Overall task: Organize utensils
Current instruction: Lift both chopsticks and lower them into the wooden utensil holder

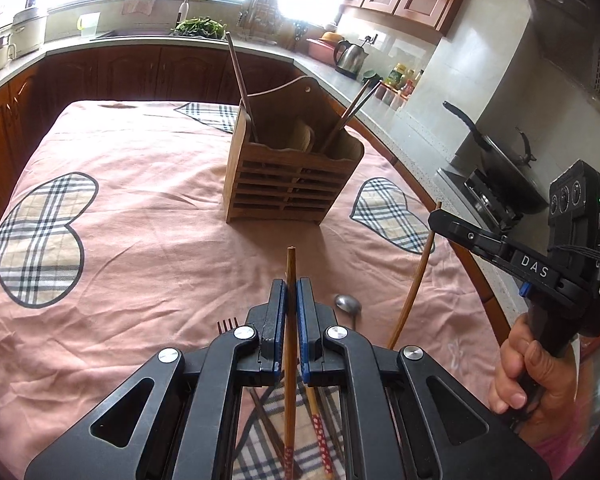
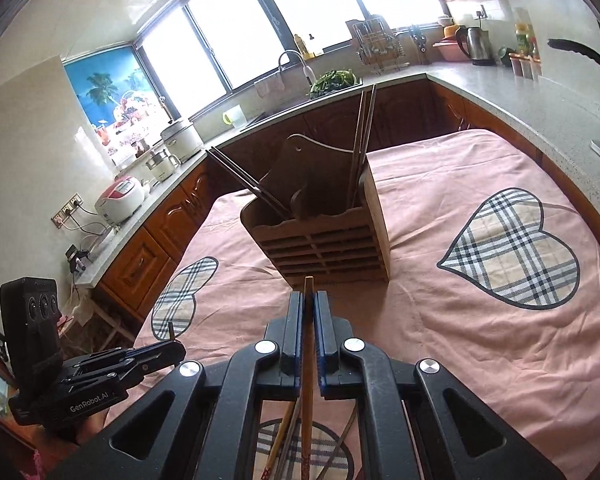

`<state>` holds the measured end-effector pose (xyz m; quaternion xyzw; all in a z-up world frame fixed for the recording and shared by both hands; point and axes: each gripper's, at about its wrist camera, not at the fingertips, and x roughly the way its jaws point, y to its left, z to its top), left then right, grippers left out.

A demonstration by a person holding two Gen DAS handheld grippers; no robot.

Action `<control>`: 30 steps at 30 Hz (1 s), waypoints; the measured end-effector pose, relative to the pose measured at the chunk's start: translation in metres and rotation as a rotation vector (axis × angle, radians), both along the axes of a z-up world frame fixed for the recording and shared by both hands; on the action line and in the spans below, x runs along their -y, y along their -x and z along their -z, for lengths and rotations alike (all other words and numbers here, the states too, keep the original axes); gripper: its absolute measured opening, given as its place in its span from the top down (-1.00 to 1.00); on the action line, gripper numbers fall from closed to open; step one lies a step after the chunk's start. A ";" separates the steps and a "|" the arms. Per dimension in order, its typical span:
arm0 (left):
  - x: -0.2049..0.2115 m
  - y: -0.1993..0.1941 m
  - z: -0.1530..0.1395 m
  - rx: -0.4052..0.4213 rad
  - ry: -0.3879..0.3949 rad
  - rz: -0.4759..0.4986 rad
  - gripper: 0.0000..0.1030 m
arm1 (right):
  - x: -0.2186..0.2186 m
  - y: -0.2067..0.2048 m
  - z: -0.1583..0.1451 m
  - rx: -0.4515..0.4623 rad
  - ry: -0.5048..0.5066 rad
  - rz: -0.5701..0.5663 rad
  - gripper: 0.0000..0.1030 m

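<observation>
A slatted wooden utensil holder (image 1: 292,184) (image 2: 324,236) stands on the pink heart-print cloth (image 1: 140,240), ahead of both grippers. Dark chopsticks (image 1: 240,80) lean out of its left compartment, and a pair (image 1: 356,108) out of its right. My left gripper (image 1: 291,292) is shut on a wooden chopstick (image 1: 291,268) whose tip pokes past the pads. My right gripper (image 2: 309,308) is shut on another wooden chopstick (image 2: 309,286); in the left wrist view that gripper (image 1: 436,216) holds the chopstick (image 1: 416,280) above the cloth. A metal spoon (image 1: 347,304), fork tines (image 1: 225,325) and more chopsticks (image 1: 320,432) lie below.
A person's hand (image 1: 528,372) grips the right tool's handle. A grey counter wraps the table, with a kettle (image 1: 350,56), a sink with greens (image 2: 332,80), rice cookers (image 2: 120,200), and a pan on the stove (image 1: 496,148) at the right.
</observation>
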<state>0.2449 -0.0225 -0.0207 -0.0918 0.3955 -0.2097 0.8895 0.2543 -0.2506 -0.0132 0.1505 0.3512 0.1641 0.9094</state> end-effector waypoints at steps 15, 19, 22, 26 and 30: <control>-0.025 0.036 -0.029 0.092 0.050 -0.058 0.91 | 0.004 0.042 -0.030 0.096 0.001 0.015 0.91; -0.030 0.040 -0.037 0.126 0.073 -0.072 0.91 | 0.006 0.048 -0.036 0.119 0.003 0.026 0.91; -0.034 0.042 -0.043 0.152 0.096 -0.082 0.91 | 0.009 0.051 -0.040 0.137 -0.001 0.034 0.91; -0.038 0.043 -0.051 0.188 0.129 -0.101 0.91 | 0.013 0.053 -0.046 0.159 -0.009 0.045 0.91; -0.041 0.041 -0.057 0.209 0.144 -0.115 0.91 | 0.015 0.054 -0.052 0.182 -0.017 0.052 0.91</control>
